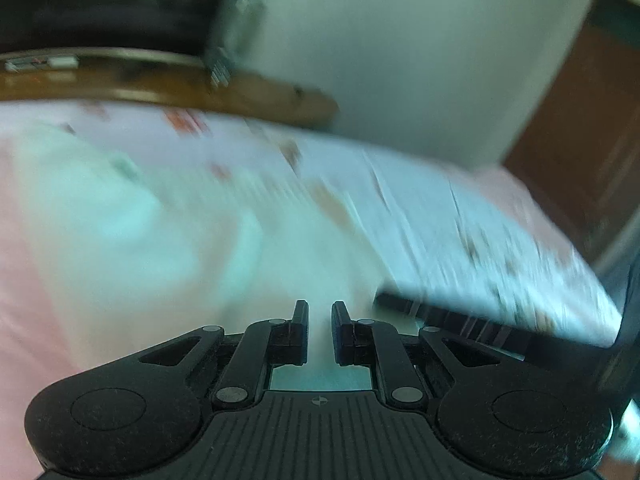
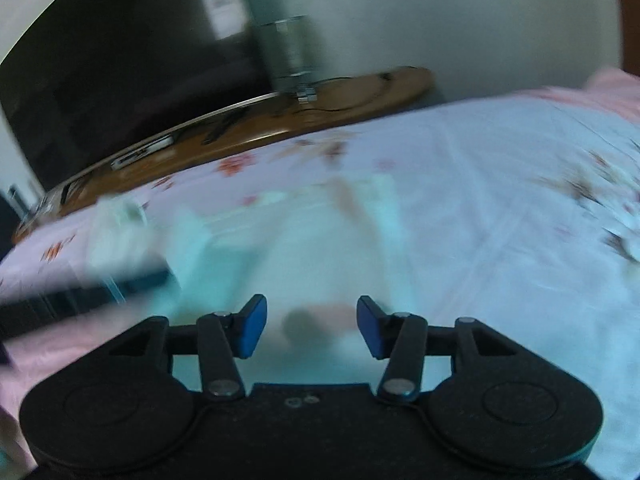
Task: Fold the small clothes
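Both views are motion-blurred. A pale mint-white small garment (image 1: 132, 216) lies on the floral bed sheet (image 1: 460, 216). My left gripper (image 1: 320, 320) hovers over its near edge, jaws a narrow gap apart with pale cloth showing between them; whether it grips the cloth is unclear. In the right wrist view the same garment (image 2: 288, 248) spreads ahead. My right gripper (image 2: 312, 320), with blue pads (image 2: 252, 328), is open and empty just above the garment's near part. The other gripper's dark body (image 2: 80, 292) shows at the left.
A wooden bed frame edge (image 1: 240, 92) runs behind the sheet, with a dark screen-like surface (image 2: 120, 80) and a grey wall (image 1: 400, 60) beyond. A brown door (image 1: 580, 120) stands at the right. Pink bedding (image 2: 600, 92) lies at the sheet's edges.
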Motion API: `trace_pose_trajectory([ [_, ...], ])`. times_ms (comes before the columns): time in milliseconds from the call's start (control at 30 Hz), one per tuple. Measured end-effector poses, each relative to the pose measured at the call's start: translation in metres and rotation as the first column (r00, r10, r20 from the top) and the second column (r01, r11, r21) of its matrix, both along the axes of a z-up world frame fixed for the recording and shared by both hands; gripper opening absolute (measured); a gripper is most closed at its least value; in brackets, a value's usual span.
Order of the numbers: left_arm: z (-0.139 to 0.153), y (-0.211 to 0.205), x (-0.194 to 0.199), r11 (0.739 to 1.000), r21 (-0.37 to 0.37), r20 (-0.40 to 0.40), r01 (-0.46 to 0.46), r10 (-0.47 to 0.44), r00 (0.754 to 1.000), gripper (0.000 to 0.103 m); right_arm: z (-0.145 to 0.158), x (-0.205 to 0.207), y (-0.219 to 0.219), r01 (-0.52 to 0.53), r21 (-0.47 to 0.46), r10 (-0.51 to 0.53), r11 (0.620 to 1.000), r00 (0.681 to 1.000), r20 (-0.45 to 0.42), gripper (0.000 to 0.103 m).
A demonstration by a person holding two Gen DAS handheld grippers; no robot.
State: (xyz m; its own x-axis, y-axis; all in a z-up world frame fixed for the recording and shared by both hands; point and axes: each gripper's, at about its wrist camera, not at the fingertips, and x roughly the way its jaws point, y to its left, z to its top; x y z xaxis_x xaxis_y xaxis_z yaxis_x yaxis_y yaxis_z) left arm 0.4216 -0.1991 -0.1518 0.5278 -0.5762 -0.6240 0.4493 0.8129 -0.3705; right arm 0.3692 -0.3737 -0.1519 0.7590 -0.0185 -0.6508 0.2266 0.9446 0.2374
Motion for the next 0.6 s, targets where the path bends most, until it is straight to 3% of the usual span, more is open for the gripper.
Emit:
trace_pose_trajectory([
  [100,-0.001,-0.006,-0.022,0.998,0.022,-0.013,0.056,-0.056,0.998,0.012,0.005,-0.017,-0.024,0.016,0.066,-0.016,0.998,1.000,0.004,0.052],
  [167,0.007,0.012,-0.027,0.999,0.020,-0.015,0.030,-0.030,0.999,0.013,0.007,-0.022,-0.029,-0.004,0.133,0.002,0.991,1.000,0.016,0.053],
  [267,0.017,0.060,-0.031,0.996,0.004,-0.035,-0.090,0.090,0.995,0.013,0.009,-0.014,-0.016,-0.061,0.167,0.057,0.984,0.998,0.027,0.057],
  [300,0.020,0.078,-0.030,0.990,0.008,-0.036,-0.137,0.138,0.990,0.013,0.008,-0.006,-0.009,-0.087,0.186,0.083,0.979,0.996,0.026,0.066],
  [433,0.025,0.141,0.005,0.939,0.055,-0.039,-0.340,0.342,0.939,0.013,0.000,0.034,0.019,-0.161,0.273,0.165,0.948,0.986,0.007,0.071],
  [533,0.019,0.169,0.041,0.893,0.046,-0.045,-0.447,0.449,0.893,0.013,-0.013,0.068,0.042,-0.193,0.318,0.212,0.928,0.977,-0.027,0.065],
  [600,0.015,0.178,0.059,0.873,0.049,-0.038,-0.486,0.487,0.872,0.013,-0.018,0.085,0.053,-0.203,0.321,0.227,0.925,0.973,-0.040,0.046],
])
